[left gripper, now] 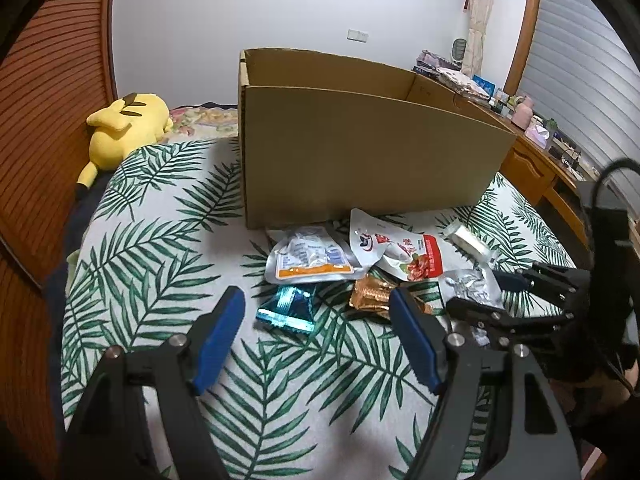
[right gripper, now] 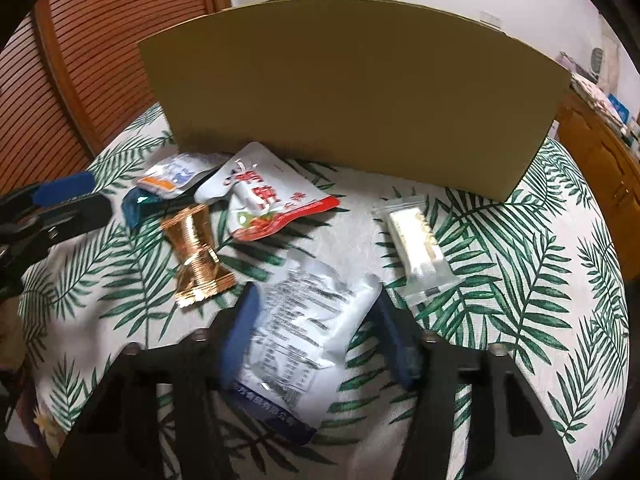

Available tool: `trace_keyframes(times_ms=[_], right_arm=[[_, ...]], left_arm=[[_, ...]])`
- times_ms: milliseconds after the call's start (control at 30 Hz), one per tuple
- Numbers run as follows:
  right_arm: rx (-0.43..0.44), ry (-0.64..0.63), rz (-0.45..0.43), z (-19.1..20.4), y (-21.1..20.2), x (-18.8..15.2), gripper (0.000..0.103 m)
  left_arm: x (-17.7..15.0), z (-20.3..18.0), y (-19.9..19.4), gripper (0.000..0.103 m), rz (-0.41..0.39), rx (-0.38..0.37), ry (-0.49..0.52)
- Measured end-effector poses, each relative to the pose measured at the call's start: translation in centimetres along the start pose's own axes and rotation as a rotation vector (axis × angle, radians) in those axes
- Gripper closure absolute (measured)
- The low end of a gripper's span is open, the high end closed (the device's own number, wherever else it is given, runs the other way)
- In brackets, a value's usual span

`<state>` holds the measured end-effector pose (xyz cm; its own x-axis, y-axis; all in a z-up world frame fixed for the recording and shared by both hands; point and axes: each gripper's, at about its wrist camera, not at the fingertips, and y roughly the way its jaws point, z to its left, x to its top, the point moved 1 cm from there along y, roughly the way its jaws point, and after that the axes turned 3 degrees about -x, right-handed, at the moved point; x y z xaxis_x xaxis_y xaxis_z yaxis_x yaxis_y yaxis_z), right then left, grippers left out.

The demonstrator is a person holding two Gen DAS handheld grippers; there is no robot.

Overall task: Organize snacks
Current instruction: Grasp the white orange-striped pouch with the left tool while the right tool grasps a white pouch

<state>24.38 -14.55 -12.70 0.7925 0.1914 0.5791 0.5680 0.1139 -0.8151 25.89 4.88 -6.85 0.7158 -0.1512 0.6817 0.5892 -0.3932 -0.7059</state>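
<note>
Straddling silver pouch [right gripper: 304,320], right gripper [right gripper: 316,332]

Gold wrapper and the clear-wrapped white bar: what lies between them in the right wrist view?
In the right wrist view, the silver printed pouch lies between the gold wrapper and the white bar, with leaf-print cloth around it; the right gripper straddles the pouch.

Cardboard box [left gripper: 360,148] inside: hidden behind its near wall in both views.
Silver pouch [right gripper: 304,320]: motion-blurred, print unreadable, near end covered by the right claw [right gripper: 320,332].
Blue packet [right gripper: 138,206]: left of the box, mostly hidden under other snacks.
Desk [left gripper: 532,152] clutter right of the box: too small to identify.
</note>
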Motion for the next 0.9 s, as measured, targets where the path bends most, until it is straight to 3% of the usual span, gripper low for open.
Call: trace_keyframes(times_ms=[33,500,700,900], right_arm=[[0.011,-0.009,-0.001,-0.2,-0.3,-0.1,0.062],[0.049,-0.034,-0.026,-1.5,-1.6,-1.8,0.062],[0.053,-0.057,-0.066,-1.3,-2.1,-2.8,0.062],[0.057,-0.066,-0.082,-1.1,-2.3,-3.7,0.062]], left_arm=[[0.2,-0.1,0.3,0.028,0.002,-0.001,0.004],[3.6,0.5,3.8,0.028,0.113,0.027,-0.005],[4.9,1.2,6.9,0.04,0.219,0.024,-0.03],[5.4,1.5,8.8,0.041,0.256,0.049,-0.058]])
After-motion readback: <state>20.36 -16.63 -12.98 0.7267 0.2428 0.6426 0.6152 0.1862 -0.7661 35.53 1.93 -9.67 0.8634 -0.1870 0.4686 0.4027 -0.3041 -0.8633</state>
